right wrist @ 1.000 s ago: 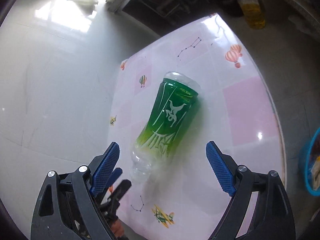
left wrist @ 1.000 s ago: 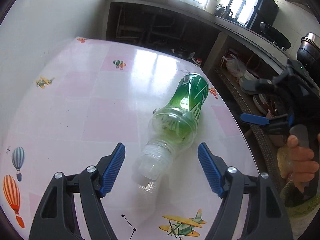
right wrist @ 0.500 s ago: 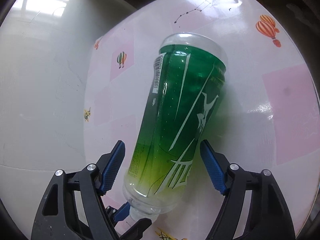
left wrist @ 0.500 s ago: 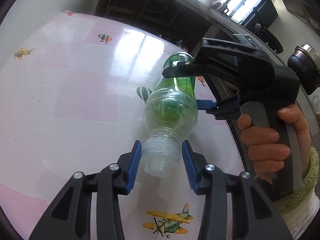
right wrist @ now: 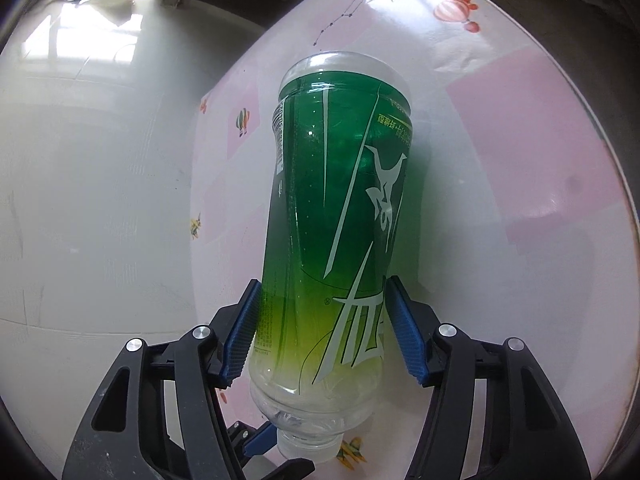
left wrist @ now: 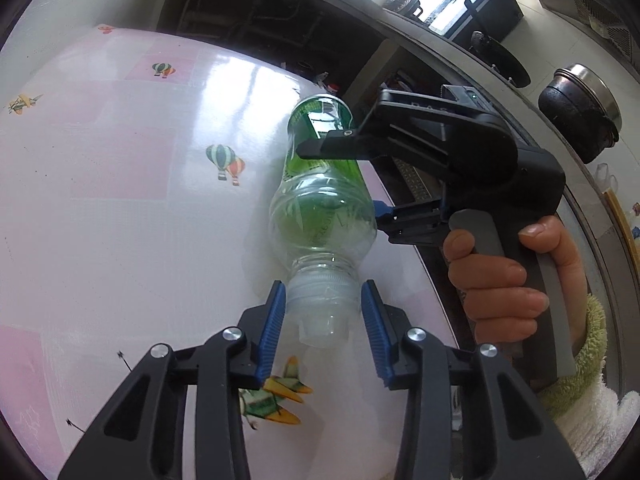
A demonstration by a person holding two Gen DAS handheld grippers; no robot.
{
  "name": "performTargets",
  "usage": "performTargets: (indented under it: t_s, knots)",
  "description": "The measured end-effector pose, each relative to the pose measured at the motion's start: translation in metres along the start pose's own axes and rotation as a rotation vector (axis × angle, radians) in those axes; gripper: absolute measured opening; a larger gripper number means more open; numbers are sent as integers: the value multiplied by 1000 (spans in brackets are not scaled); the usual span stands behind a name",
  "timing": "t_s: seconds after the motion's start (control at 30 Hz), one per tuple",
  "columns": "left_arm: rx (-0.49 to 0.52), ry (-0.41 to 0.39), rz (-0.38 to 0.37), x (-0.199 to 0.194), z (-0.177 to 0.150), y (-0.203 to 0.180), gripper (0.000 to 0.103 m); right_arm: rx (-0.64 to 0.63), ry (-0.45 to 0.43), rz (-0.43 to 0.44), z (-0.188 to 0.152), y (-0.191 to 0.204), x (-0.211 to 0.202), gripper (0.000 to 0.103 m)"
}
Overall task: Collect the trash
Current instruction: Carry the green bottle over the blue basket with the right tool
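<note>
Now both grippers have come in on the one green bottle (right wrist: 336,216), which lies on its side on the patterned table (left wrist: 100,208). A second back each tool hung short of it with its jaws wide; since then both pairs have been closing, with the bottle between them.

The left gripper (left wrist: 323,312) has slid forward so that the bottle's clear neck and cap sit between its blue pads (left wrist: 274,330). The left-hand pad touches the neck. On the other side a thin gap seems to remain, so whether this pair truly clamps I cannot tell; it reads as a loose cradle at most.

The right gripper (right wrist: 322,330) has dropped onto the body from the side. Its fingers (right wrist: 242,336) now straddle the lower, yellow-green part of the label, just ahead of the clear shoulder, and both pads sit flush against the plastic. That looks like a grip, with the base of the bottle pointing away beyond the fingertips and the cap back under the tool. In the left view the person's hand (left wrist: 500,276) squeezes the handle.

For the task this likely means the approach is done and the bottle is secured at two places. My judgement is that the lift is next. The thin wall may dent, and a round body could roll if one pair slackens.
</note>
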State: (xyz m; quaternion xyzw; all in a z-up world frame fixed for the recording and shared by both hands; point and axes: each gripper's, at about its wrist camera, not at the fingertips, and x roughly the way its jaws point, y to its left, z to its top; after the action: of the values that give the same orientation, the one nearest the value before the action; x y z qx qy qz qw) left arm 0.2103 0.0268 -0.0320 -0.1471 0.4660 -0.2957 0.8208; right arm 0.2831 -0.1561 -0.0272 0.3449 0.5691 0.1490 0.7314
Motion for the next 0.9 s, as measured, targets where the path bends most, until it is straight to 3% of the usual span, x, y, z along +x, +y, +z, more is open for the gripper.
performTargets:
  t_s: [0.27,0.5,0.7,0.9]
  knots:
    - [67,32,-78,-8,-31,-67,37,12,-92,96,-40,-38,-60,59]
    - [251,120,-146,12,-62,-157,37,89,-251,125,-87,-108,-144,58]
    - [374,292,-211,63,-101,-220,37,247,-317,96,-133,-191,-174,58]
    - [470,496,-182,119,-143,-251,39,423,-265,78,-166,-292,-176,59]
